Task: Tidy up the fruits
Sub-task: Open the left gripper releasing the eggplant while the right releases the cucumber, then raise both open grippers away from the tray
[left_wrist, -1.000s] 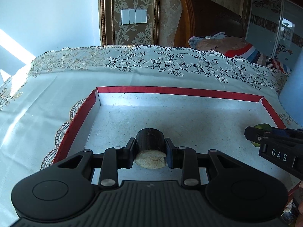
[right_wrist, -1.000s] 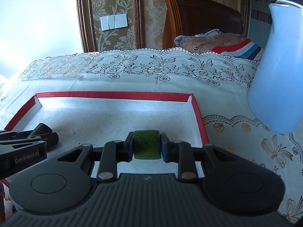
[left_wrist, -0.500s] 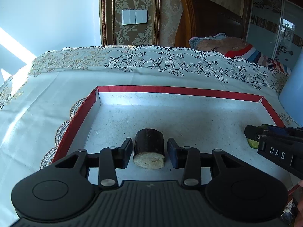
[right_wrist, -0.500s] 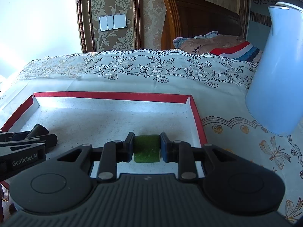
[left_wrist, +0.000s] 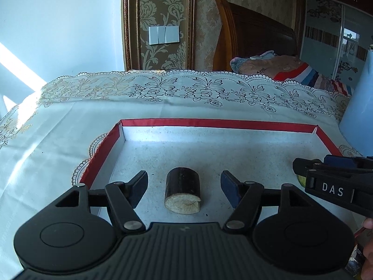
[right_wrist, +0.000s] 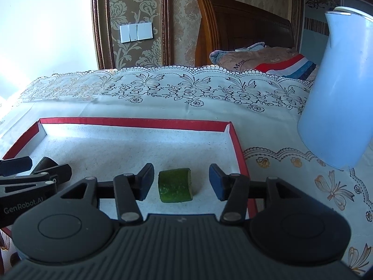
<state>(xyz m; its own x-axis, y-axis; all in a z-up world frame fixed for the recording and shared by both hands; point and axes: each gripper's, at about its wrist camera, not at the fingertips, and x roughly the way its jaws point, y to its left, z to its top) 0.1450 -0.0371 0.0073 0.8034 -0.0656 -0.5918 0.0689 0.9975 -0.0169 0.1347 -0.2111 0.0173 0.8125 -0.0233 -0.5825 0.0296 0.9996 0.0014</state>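
Note:
A dark-skinned piece with a pale cut end [left_wrist: 183, 190] lies on the white floor of a red-rimmed tray [left_wrist: 209, 124]. My left gripper [left_wrist: 184, 186] straddles it, jaws opening, pads clear of it on both sides. In the right wrist view a green cucumber-like chunk [right_wrist: 175, 185] rests on the same tray [right_wrist: 130, 122] near its right wall. My right gripper [right_wrist: 181, 182] is opening around it, with gaps on both sides. The right gripper also shows at the right edge of the left wrist view [left_wrist: 310, 170], and the left gripper at the left edge of the right wrist view [right_wrist: 35, 170].
The tray sits on a white lace-patterned tablecloth [left_wrist: 58, 144]. A tall pale blue jug [right_wrist: 338, 93] stands just right of the tray. Beyond the table are a wooden headboard [right_wrist: 240, 28] and a striped pillow [right_wrist: 279, 64]. A person's fingertip [left_wrist: 368, 222] shows at the right edge.
Both grippers let go: the left jaws spread off the dark piece, then the right jaws spread off the green chunk. Each piece now lies on the tray floor. Neither hand shifted.

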